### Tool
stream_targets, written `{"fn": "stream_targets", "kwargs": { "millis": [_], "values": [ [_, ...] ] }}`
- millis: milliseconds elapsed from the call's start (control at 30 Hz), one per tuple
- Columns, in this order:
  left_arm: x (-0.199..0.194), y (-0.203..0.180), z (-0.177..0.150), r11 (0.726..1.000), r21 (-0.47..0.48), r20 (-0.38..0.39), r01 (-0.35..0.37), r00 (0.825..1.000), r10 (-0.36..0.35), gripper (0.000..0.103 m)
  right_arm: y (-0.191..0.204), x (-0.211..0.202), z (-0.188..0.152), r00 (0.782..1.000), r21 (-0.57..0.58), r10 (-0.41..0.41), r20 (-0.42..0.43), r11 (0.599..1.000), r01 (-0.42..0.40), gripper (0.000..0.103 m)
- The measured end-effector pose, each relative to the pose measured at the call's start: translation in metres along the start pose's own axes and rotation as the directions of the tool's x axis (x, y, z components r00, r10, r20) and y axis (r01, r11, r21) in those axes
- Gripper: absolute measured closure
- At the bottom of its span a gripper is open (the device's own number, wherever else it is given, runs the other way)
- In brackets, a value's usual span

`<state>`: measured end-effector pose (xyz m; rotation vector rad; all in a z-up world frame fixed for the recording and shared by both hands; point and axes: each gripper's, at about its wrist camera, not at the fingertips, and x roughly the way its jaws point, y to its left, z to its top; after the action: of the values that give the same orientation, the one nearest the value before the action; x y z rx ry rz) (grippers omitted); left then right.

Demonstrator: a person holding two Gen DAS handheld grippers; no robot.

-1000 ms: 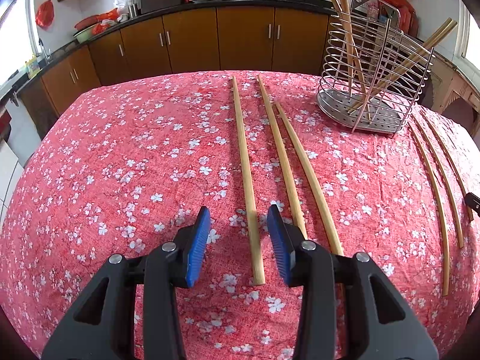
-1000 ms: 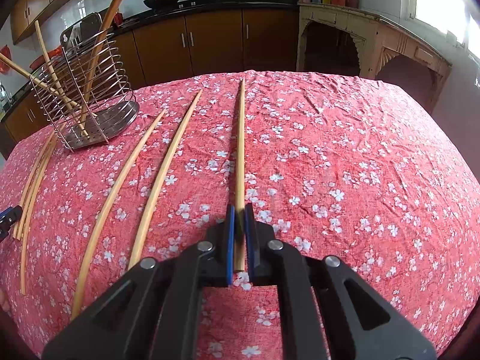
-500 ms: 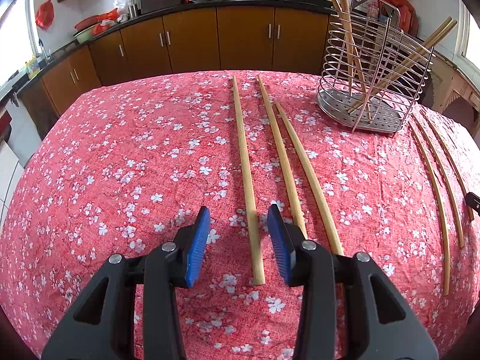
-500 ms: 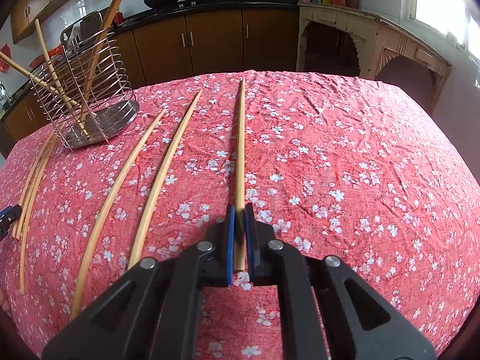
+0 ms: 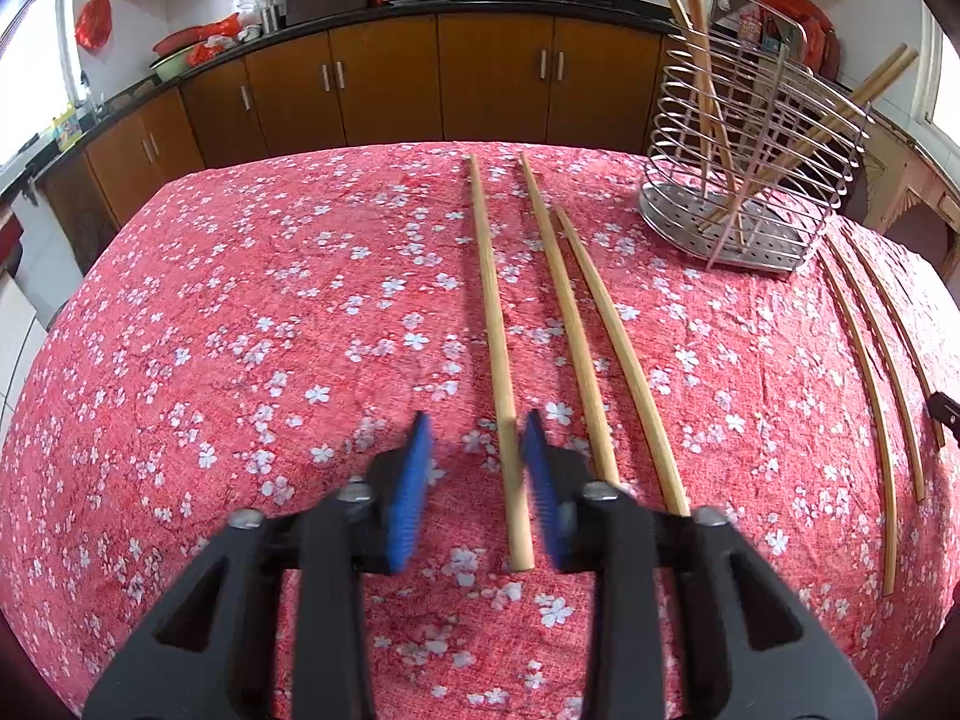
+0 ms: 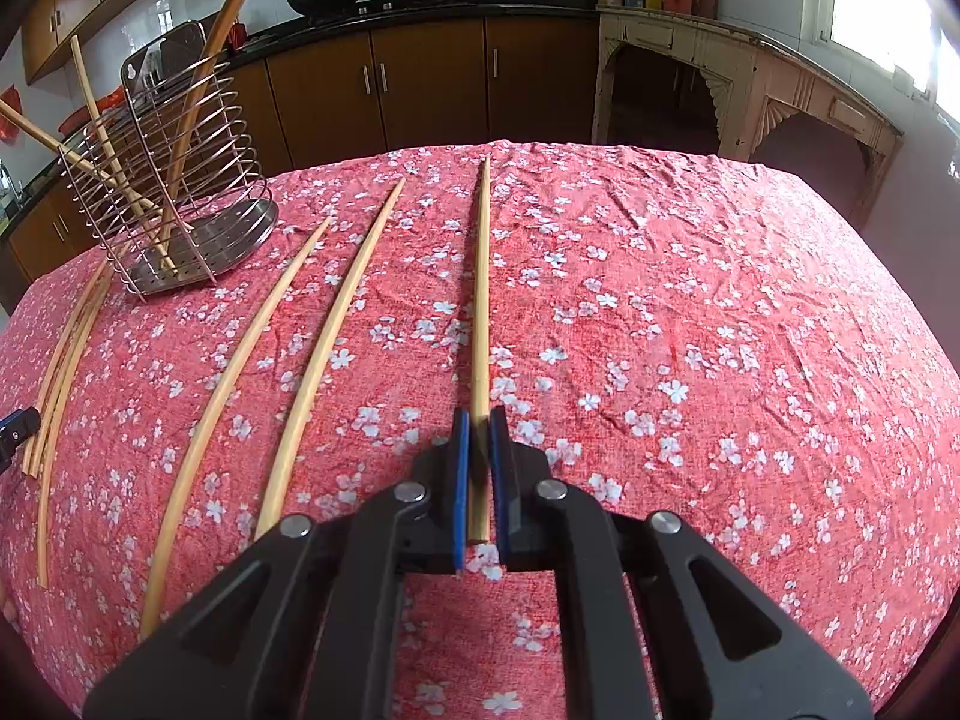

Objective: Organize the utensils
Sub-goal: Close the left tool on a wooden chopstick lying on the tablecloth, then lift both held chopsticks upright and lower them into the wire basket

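Note:
Several long bamboo chopsticks lie lengthwise on the red flowered tablecloth (image 5: 240, 330). My left gripper (image 5: 475, 423) straddles the near end of the leftmost chopstick (image 5: 492, 300). Its jaws are closing; the right pad is close to the stick and the left pad still stands apart. Two more chopsticks (image 5: 564, 312) lie just to the right. My right gripper (image 6: 479, 414) is shut on the near end of another chopstick (image 6: 481, 276), which rests on the cloth. A wire utensil holder (image 6: 174, 180) with several chopsticks leaning in it stands at the back between both sets.
A bundle of thin curved sticks (image 5: 864, 348) lies on the cloth between the two grippers, below the wire holder (image 5: 750, 180). Two loose chopsticks (image 6: 336, 330) lie left of the right gripper. Brown kitchen cabinets (image 5: 480, 78) run behind the table.
The left gripper's blue pads have drawn closer together around the chopstick, blurred with motion. The right gripper and its chopstick are unchanged.

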<state>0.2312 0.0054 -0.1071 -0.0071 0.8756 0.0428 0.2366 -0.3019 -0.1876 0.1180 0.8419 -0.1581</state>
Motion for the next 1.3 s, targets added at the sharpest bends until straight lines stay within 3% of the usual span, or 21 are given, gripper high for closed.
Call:
{"fn": "stream_targets", "kwargs": {
  "millis": [100, 333, 533, 867, 1033, 1300],
  "values": [
    [-0.001, 0.005, -0.001, 1.0, -0.017, 0.001, 0.013, 1.0, -0.013, 0.096, -0.001, 0.0, 0.0, 1.0, 0.004, 0.004, 0.001, 1.0, -0.004, 0.095],
    [-0.01, 0.01, -0.006, 0.998, -0.016, 0.002, 0.053, 0.999, -0.053, 0.096, -0.01, -0.012, -0.005, 0.998, 0.029, 0.045, 0.032, 0.999, -0.045, 0.095],
    [-0.049, 0.015, 0.0, 0.996, 0.002, 0.114, 0.086, 0.99, -0.085, 0.096, -0.014, -0.052, 0.002, 0.987, 0.021, 0.057, 0.149, 0.998, -0.061, 0.095],
    [-0.115, 0.036, 0.031, 0.986, -0.04, 0.335, 0.164, 0.932, -0.141, 0.096, -0.028, -0.115, 0.025, 0.925, 0.035, 0.105, 0.364, 0.991, -0.126, 0.095],
    [-0.133, 0.044, 0.039, 0.976, -0.069, 0.401, 0.205, 0.902, -0.161, 0.096, -0.034, -0.137, 0.033, 0.886, 0.047, 0.145, 0.441, 0.982, -0.185, 0.095],
    [-0.152, 0.053, 0.047, 0.969, -0.087, 0.455, 0.231, 0.875, -0.167, 0.096, -0.036, -0.16, 0.044, 0.834, 0.05, 0.192, 0.518, 0.966, -0.253, 0.095]
  ]
}}
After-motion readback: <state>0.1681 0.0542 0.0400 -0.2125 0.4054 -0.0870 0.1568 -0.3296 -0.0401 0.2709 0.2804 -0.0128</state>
